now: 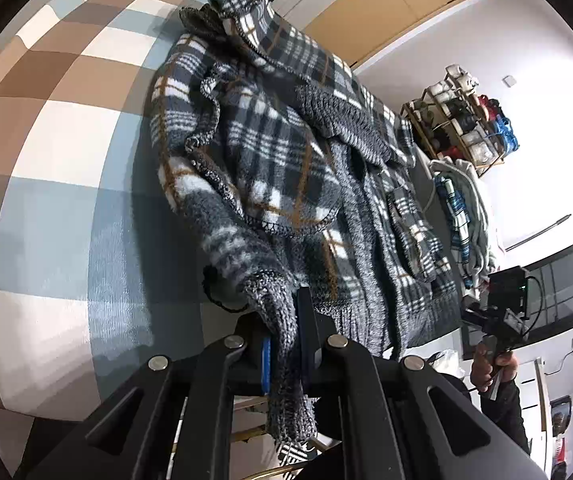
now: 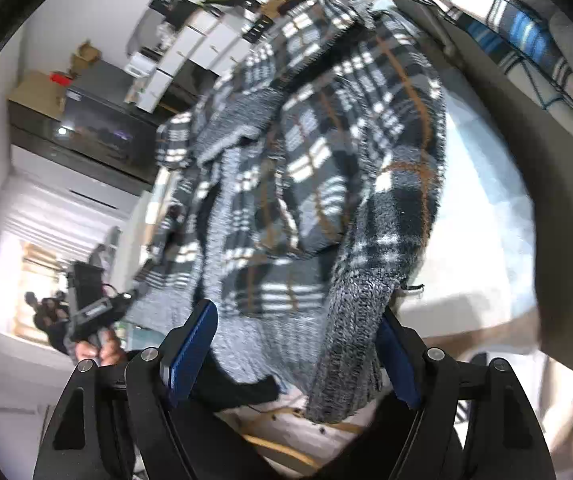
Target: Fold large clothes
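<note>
Your plaid fleece jacket lies spread on the bed, which wears a checked brown, white and blue cover. Your left tongs are clamped on the jacket's grey knit cuff. Your right tongs stand wide around the other cuff. Beyond the jacket: a stocked wire shelf.

Jacket on checked bedspread, clothes pile just beside it

Wrist cams close, angled down, both on jacket
</note>
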Motion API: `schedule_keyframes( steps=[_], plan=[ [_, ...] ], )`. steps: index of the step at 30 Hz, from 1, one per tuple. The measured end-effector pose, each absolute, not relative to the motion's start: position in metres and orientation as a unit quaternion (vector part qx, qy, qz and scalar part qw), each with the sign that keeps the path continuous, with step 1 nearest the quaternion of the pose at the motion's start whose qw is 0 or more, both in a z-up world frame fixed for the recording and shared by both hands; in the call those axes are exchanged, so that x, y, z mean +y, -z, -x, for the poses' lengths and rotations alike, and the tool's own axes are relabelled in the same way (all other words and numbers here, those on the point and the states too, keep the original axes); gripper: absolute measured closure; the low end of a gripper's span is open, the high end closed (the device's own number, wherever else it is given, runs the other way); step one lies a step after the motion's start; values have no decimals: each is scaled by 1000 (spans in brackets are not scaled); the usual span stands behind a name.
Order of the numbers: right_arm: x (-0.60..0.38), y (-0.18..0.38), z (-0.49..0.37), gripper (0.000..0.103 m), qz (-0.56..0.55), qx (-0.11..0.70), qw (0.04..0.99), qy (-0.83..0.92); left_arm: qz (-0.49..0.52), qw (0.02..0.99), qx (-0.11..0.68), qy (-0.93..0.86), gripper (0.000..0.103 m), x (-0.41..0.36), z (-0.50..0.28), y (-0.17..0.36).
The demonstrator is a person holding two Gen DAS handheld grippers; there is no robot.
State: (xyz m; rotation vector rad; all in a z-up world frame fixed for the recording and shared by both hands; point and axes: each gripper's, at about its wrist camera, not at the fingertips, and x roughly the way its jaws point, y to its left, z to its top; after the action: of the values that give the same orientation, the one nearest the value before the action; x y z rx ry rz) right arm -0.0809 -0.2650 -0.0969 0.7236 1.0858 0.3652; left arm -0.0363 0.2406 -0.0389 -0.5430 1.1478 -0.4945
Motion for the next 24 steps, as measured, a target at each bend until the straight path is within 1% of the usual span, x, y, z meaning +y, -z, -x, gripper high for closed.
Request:
schedule_keyframes(
  steps=[2, 3, 4, 8, 11, 12, 13, 14, 15, 17, 22, 24],
  plan=[
    [-264, 98, 81, 28, -341, 495, 777, -188, 250, 774, 536, 227, 99, 240, 37, 40],
    [-264, 98, 82, 28, -345, 488, 777, -195, 250, 772, 539, 227, 99, 239, 37, 41],
    [-265, 97, 84, 29, -356, 478, 776, -207, 250, 770, 543, 225, 95, 238, 37, 42],
    [-277, 99, 87, 29, -425, 424, 762, -244, 246, 767, 549, 223, 94, 234, 35, 44],
    [-280, 108, 82, 28, -455, 420, 744, -251, 237, 765, 558, 219, 89, 231, 35, 47],
    [-278, 113, 78, 28, -466, 427, 729, -261, 234, 763, 561, 219, 84, 229, 35, 48],
    [-274, 116, 77, 28, -482, 433, 707, -282, 234, 761, 563, 220, 82, 228, 36, 49],
    [-267, 117, 76, 27, -490, 436, 690, -305, 235, 761, 563, 221, 82, 227, 36, 49],
    [-259, 114, 75, 26, -481, 437, 688, -322, 233, 761, 563, 221, 82, 227, 37, 49],
    [-248, 103, 74, 21, -431, 447, 724, -302, 230, 763, 563, 220, 82, 226, 37, 49],
    [-253, 102, 68, 21, -390, 477, 762, -199, 226, 762, 567, 216, 82, 225, 38, 51],
    [-259, 98, 67, 23, -369, 480, 781, -155, 222, 762, 569, 215, 82, 223, 37, 52]
  ],
)
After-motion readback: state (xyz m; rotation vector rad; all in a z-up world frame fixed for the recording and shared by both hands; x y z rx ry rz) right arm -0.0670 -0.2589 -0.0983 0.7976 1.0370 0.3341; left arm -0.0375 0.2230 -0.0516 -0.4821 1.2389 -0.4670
